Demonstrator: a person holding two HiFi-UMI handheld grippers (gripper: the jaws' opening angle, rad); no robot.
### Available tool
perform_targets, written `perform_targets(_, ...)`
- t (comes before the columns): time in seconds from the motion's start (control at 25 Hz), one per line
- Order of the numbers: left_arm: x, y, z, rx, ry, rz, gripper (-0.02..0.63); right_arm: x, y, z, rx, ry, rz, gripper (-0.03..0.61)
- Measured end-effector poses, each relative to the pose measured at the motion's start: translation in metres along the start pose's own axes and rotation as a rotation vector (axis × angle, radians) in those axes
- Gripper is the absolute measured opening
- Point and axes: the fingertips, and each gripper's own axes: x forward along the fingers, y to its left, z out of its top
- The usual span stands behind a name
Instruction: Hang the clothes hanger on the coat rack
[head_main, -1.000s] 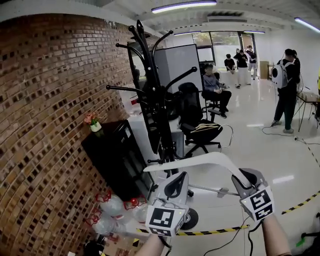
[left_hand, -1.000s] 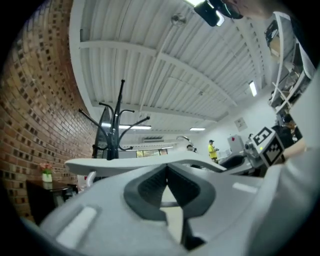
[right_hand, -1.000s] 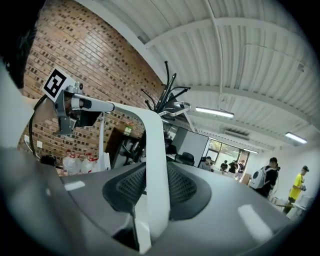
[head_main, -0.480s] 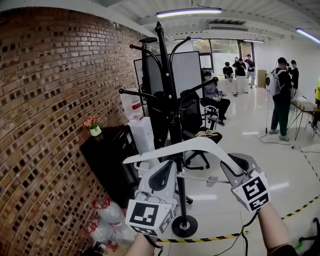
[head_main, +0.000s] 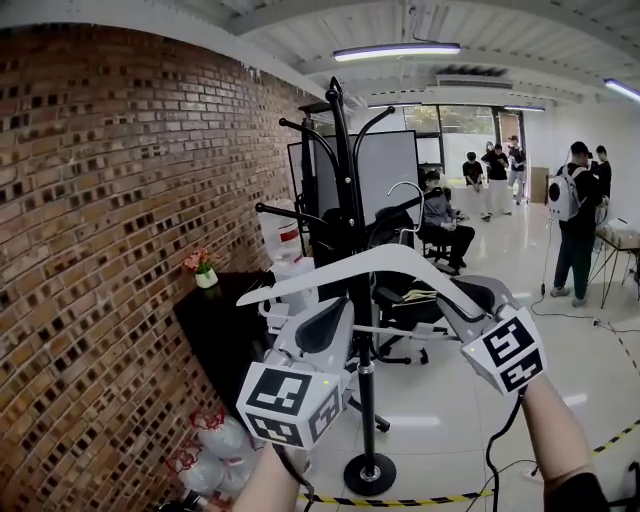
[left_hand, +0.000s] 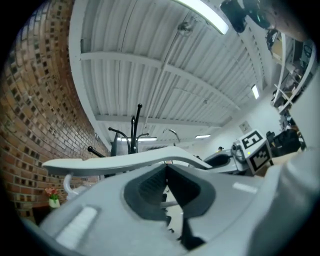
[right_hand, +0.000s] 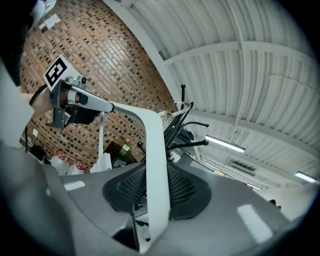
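**Q:** Head view: where is the load?
**A:** The white clothes hanger (head_main: 385, 258) is in the air in front of the coat rack (head_main: 347, 215), carried by 2 tools. The left tool (head_main: 335, 312) takes 1 sloping arm and the right tool (head_main: 470, 300) takes the other. The wire hook (head_main: 405, 190) points up, near the rack's upper pegs but not on any of them.

**Q:** Left gripper view: tool state?
**A:** The jaws are drawn together at their tips. The hanger arm (left_hand: 115, 159) runs crosswise over them, so the tool is clenched on it with a shallow tip grip.

**Q:** Right gripper view: tool state?
**A:** The other arm (right_hand: 155, 165) passes as a flat band between the 2 meshed pads. The tool is clamped on it, deeper in than on the left.

**Q:** How will the hanger handle?
**A:** It looks light and stiff, with a smooth finish that may slide in the pads. Take hold on both arms, 1 tool per side, so that it rides level. Leave the hook free.

**Q:** Task status?
**A:** Not yet hung. The next move calls for lifting the hook over a peg, then releasing.
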Motion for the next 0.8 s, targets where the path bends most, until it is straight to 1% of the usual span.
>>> perform_targets(0.28,0.025,0.03,0.05,0.044,-0.017,0.042,0.005,0.035,-0.032,0.044,-0.044,-0.029,0.016,0.117)
perform_targets(0.36,0.034,0.036,0.059,0.068,0.002,0.043,0.005,0.045,-0.039,0.052,-0.053,-0.029,0.014,0.118)
perform_targets(0.52,0.055,0.045,0.077,0.092,0.03,0.024,0.005,0.068,-0.051,0.069,-0.071,-0.025,0.025,0.117)
perform_targets(0.68,0.069,0.065,0.093,0.135,0.035,0.066,0.005,0.086,-0.065,0.088,-0.116,-0.021,0.017,0.118)
perform_targets(0.8,0.081,0.078,0.099,0.15,0.053,0.086,0.005,0.1,-0.077,0.101,-0.121,-0.017,0.013,0.117)
